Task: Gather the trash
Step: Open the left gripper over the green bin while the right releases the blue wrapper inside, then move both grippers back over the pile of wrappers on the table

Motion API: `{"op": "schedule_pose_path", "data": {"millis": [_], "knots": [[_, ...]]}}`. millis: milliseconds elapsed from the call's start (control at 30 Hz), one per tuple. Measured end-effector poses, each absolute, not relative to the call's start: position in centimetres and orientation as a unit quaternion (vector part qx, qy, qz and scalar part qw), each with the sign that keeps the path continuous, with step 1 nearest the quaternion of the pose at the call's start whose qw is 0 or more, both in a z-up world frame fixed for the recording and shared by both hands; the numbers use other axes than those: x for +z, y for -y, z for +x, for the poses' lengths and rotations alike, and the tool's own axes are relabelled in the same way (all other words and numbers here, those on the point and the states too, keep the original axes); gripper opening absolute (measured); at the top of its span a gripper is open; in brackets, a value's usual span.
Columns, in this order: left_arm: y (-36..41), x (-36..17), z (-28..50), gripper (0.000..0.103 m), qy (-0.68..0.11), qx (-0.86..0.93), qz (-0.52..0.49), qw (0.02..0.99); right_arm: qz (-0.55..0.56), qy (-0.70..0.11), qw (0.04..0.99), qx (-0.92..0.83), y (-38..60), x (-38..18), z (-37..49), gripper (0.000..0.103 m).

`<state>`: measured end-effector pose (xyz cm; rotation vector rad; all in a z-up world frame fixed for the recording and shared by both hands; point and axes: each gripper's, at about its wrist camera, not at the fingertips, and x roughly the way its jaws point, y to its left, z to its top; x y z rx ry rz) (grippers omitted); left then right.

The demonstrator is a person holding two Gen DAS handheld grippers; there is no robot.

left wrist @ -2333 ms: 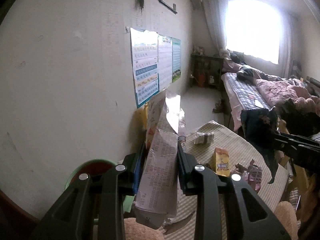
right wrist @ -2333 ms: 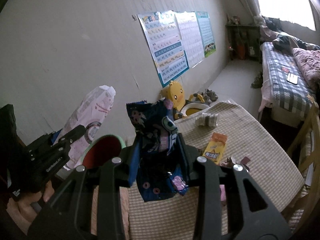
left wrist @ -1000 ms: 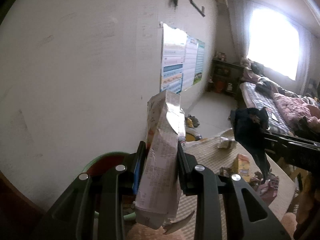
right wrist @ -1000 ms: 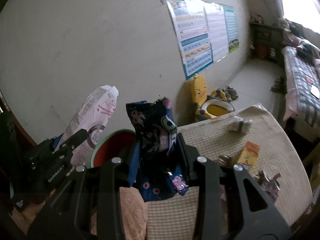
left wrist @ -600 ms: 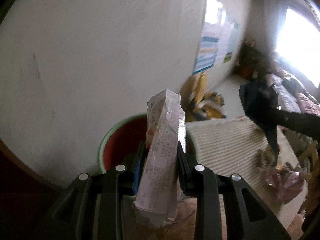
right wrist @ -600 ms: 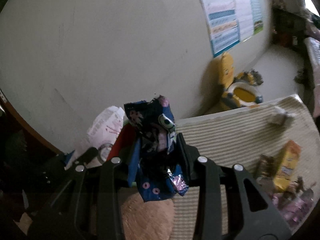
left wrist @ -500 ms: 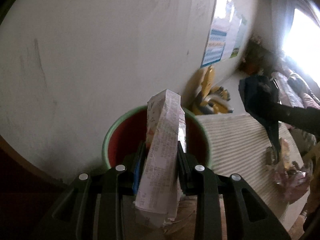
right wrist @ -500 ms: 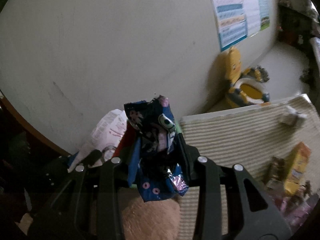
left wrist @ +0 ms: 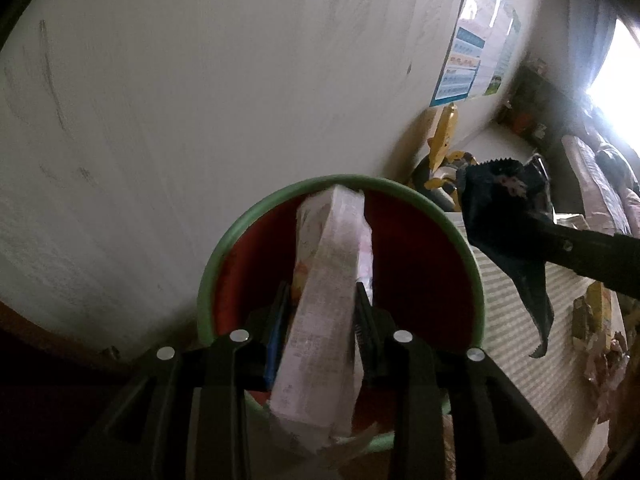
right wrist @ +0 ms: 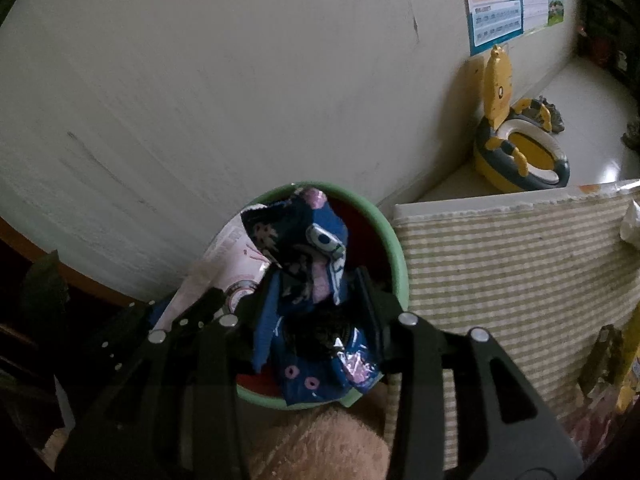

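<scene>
Both tongs are over the green-rimmed red bin (left wrist: 340, 216) by the wall. Left tongs (left wrist: 320, 320) pinch a pale printed carton (left wrist: 324, 300); right tongs (right wrist: 320, 304), just easing apart, hold a crumpled blue wrapper (right wrist: 308, 264).

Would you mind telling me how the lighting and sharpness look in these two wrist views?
Left wrist view: the window is blown out to white, the wall bows from the fisheye lens, the bin and carton are dim yet readable. Right wrist view: no glare, dark lower corners, the blue wrapper fairly sharp.
</scene>
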<state>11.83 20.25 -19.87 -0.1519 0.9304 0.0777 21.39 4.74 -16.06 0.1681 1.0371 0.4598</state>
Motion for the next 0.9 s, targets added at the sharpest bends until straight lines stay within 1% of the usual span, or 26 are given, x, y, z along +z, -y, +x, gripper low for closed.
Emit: {"op": "schedule_pose_path", "data": {"millis": [67, 133, 200, 300, 400, 600, 700, 767, 800, 900], "knots": [[-20.4, -20.1, 12.0, 0.03, -0.448, 0.039, -0.075, 0.89, 0.075, -0.489, 0.842, 0.215, -4.9, -16.1, 21.5, 0.046], [-20.5, -20.1, 11.9, 0.04, -0.445, 0.042, -0.076, 0.891, 0.071, -0.486, 0.844, 0.215, -5.0, -16.2, 21.6, 0.053], [-20.6, -20.0, 11.8, 0.04, -0.442, 0.041, -0.077, 0.893, 0.071, -0.483, 0.846, 0.215, -4.9, -16.1, 21.6, 0.057], [-20.6, -19.8, 11.7, 0.041, -0.441, 0.044, -0.077, 0.893, 0.077, -0.483, 0.846, 0.213, -4.5, -16.0, 21.4, 0.057], [-20.7, -19.6, 11.3, 0.047, -0.437, 0.048, -0.079, 0.895, 0.081, -0.478, 0.849, 0.212, -3.9, -15.6, 20.9, 0.057], [-20.2, -18.6, 10.7, 0.048, -0.433, 0.055, -0.075, 0.897, 0.084, -0.461, 0.86, 0.201, -1.3, -13.5, 18.3, 0.057], [-19.2, -17.5, 10.2, 0.049, -0.428, 0.05, -0.07, 0.9, 0.086, -0.452, 0.867, 0.192, 0.7, -12.5, 16.7, 0.057], [-18.0, -16.6, 9.8, 0.051, -0.422, 0.043, -0.065, 0.903, 0.09, -0.447, 0.871, 0.185, 2.5, -11.8, 15.3, 0.057], [-17.4, -16.0, 9.7, 0.054, -0.418, 0.038, -0.062, 0.906, 0.091, -0.443, 0.873, 0.181, 3.5, -11.5, 14.5, 0.058], [-15.0, -14.6, 8.9, 0.055, -0.408, 0.018, -0.055, 0.911, 0.084, -0.436, 0.882, 0.159, 6.3, -11.0, 12.3, 0.058]]}}
